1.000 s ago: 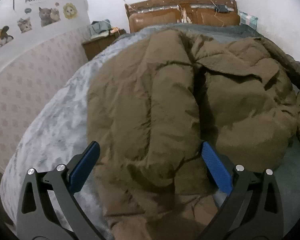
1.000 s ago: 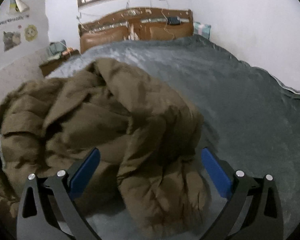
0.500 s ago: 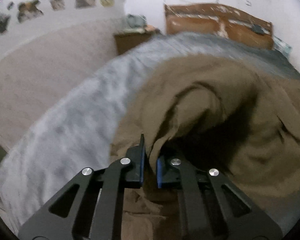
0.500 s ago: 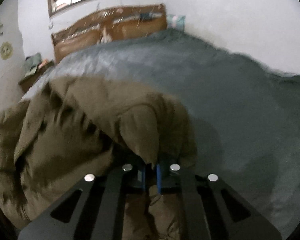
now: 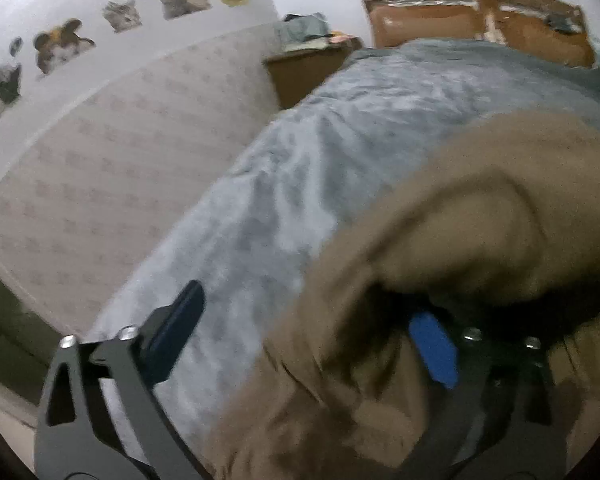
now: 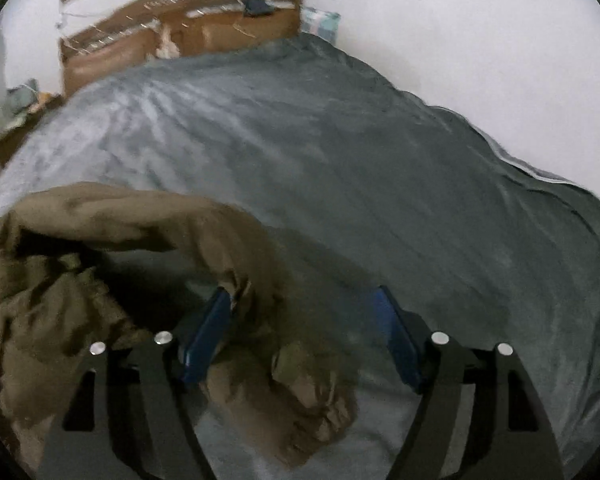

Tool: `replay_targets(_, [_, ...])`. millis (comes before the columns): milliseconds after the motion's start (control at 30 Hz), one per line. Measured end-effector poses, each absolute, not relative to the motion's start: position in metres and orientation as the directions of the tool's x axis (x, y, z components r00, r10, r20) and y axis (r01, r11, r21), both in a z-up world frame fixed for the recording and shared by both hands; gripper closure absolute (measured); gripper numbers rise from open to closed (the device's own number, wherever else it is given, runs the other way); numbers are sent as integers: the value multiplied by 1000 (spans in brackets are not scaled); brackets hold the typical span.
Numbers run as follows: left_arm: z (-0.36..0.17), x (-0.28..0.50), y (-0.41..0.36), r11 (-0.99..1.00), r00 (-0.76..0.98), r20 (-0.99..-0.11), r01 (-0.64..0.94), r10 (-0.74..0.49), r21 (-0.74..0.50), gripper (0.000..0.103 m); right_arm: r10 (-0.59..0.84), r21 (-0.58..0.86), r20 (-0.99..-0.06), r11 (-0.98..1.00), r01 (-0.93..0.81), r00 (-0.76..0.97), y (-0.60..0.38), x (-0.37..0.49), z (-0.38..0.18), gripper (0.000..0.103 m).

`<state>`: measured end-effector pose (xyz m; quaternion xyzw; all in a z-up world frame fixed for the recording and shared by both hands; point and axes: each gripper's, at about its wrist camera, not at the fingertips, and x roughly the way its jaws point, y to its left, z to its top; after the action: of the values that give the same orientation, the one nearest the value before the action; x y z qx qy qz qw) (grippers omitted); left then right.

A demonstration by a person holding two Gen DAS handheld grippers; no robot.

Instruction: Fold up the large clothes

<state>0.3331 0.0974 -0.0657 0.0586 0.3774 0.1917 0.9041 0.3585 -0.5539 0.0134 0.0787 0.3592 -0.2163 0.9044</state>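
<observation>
Right wrist, coat (image 6: 112,248) left, blanket (image 6: 419,168) bare rightward

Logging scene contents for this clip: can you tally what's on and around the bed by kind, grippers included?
Brown coat: 1
Grey blanket over the bed: 1
Wooden headboard: 1
Bedside cabinet: 1
Grippers: 2, the left gripper and the right gripper, both open, jaws just opened, coat fabric lying loose between them
Total: 6
</observation>
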Motion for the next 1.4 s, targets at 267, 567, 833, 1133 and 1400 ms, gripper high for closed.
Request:
replay_targets(267, [-94,237,85,954,660,-693,-253,290,158,3,-103,176,-572,954,244,814,-500,256,0,18])
replay_targets(567, [-109,248,-41,972,601,-790,87,121,216,3,53,213,-711,966,143,701,-433,271,-70,13])
replay_targets(833, [-144,283,-78,998,534,-843,-5,61,70,3,149,313,-733,940,135,664,-415,308,-121,13])
replay_targets(1133, [-141,285,-86,994,578,-811,101,-95,-44,88,260,387,-632,922,6,730,-398,310,-105,97])
replay_targets(1400, [-45,236,-59,989,874,-475,38,-102,-143,94,243,253,-357,955,-157,902,-383,222,0,100])
